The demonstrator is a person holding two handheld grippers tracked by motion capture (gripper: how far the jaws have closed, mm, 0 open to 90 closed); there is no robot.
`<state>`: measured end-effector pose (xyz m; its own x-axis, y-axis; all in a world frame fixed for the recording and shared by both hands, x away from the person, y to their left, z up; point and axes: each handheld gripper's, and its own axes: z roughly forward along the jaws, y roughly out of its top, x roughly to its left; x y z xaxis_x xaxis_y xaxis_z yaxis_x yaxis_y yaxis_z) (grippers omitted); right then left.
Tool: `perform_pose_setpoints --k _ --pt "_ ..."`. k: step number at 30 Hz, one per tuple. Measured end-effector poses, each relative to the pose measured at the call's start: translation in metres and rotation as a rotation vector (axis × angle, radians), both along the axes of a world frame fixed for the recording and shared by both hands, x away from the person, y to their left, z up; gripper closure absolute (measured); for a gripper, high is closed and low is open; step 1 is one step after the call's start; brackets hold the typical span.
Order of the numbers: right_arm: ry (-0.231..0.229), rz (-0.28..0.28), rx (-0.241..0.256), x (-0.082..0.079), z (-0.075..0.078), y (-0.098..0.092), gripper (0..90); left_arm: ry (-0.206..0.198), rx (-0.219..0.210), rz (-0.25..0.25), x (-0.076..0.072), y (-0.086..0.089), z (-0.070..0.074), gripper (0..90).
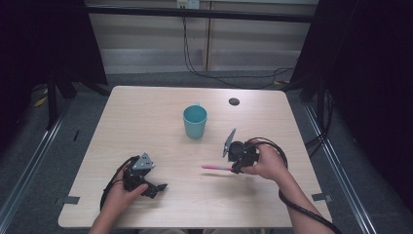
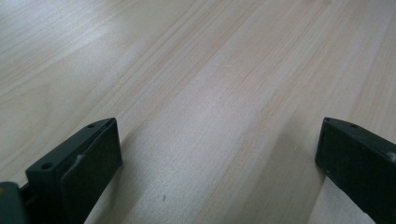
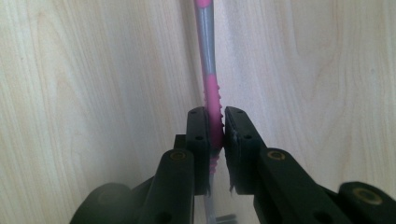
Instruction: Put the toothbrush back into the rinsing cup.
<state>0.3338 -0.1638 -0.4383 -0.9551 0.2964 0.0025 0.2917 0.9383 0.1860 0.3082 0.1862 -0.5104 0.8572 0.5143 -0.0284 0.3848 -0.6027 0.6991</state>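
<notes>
I count one teal cup [image 1: 195,122] on the table [image 1: 146,112]; one pink toothbrush [image 1: 217,167]; two grippers, my left gripper [image 1: 157,188] and right gripper [image 1: 235,168]; one dark round hole cover [image 1: 234,101] near the far edge; one table.

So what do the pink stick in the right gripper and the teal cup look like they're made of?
Pink stick: likely plastic, pink ribbed grip with a smooth grey band, possibly a toothbrush handle. Teal cup: plain even colour with a handle, ceramic or plastic; can't tell which.
</notes>
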Motion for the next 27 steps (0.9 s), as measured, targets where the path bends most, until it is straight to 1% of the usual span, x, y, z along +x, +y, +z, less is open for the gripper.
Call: perform_pose_setpoints --k 2,3,7,8,10,11,12,14,15,16,17,18,19,20,21,22,23,24,25,26,27 --pt "0.000 0.000 0.001 0.000 0.000 0.001 80.7 -0.001 0.000 -0.001 0.000 0.000 0.000 0.0" --pt "0.004 -0.001 -0.002 -0.001 -0.001 0.002 80.7 -0.003 0.010 -0.008 0.000 0.001 0.000 0.0" --pt "0.003 0.008 -0.006 -0.002 -0.004 0.004 80.7 -0.002 0.008 -0.006 0.000 0.000 0.000 0.0" --pt "-0.005 0.016 0.003 -0.001 -0.004 0.005 80.7 -0.002 0.006 -0.003 0.000 0.000 0.000 0.0" --pt "-0.007 0.011 0.007 -0.001 -0.004 0.004 80.7 0.008 0.014 0.003 0.000 -0.002 0.001 0.0" --pt "-0.003 0.003 0.006 -0.002 -0.004 0.004 80.7 0.013 0.027 0.003 0.001 -0.003 0.002 0.0" --pt "-0.003 0.003 0.006 -0.002 -0.004 0.004 80.7 0.013 0.027 0.003 0.001 -0.003 0.002 0.0" --pt "-0.008 0.009 0.008 -0.001 -0.003 0.003 80.7 0.039 0.065 -0.004 0.003 -0.007 0.006 0.0" --pt "-0.008 0.009 0.008 -0.001 -0.003 0.003 80.7 0.039 0.065 -0.004 0.003 -0.007 0.006 0.0" --pt "-0.009 0.009 0.010 -0.001 -0.002 0.003 80.7 0.048 0.086 -0.010 0.005 -0.008 0.007 0.0" --pt "-0.010 0.004 0.008 -0.001 -0.001 0.003 80.7 0.058 0.096 -0.013 0.006 -0.009 0.008 0.0" --pt "-0.010 0.010 0.004 -0.002 0.001 0.002 80.7 0.069 0.117 -0.022 0.007 -0.011 0.010 0.0" --pt "-0.010 0.010 0.004 -0.002 0.001 0.002 80.7 0.069 0.117 -0.022 0.007 -0.011 0.010 0.2" --pt "-0.011 -0.001 0.001 -0.003 0.002 0.002 80.6 0.078 0.124 -0.018 0.008 -0.012 0.011 0.6" --pt "-0.011 -0.001 0.001 -0.003 0.002 0.002 80.6 0.078 0.134 -0.018 0.009 -0.013 0.012 0.6" --pt "-0.015 0.009 0.002 -0.003 0.003 0.002 80.7 0.088 0.146 -0.018 0.010 -0.013 0.013 1.8" --pt "-0.015 0.009 0.002 -0.003 0.003 0.002 80.7 0.088 0.146 -0.018 0.010 -0.013 0.013 2.6" --pt "-0.016 0.012 0.004 -0.003 0.004 0.002 80.7 0.088 0.158 -0.021 0.012 -0.014 0.015 4.4" --pt "-0.016 0.012 0.004 -0.003 0.004 0.002 80.7 0.088 0.158 -0.021 0.012 -0.014 0.015 6.2" --pt "-0.013 0.008 0.004 -0.003 0.004 0.002 80.7 0.097 0.140 -0.006 0.013 -0.015 0.015 8.8" --pt "-0.013 0.008 0.004 -0.003 0.004 0.002 80.7 0.096 0.156 -0.016 0.014 -0.014 0.017 8.8"
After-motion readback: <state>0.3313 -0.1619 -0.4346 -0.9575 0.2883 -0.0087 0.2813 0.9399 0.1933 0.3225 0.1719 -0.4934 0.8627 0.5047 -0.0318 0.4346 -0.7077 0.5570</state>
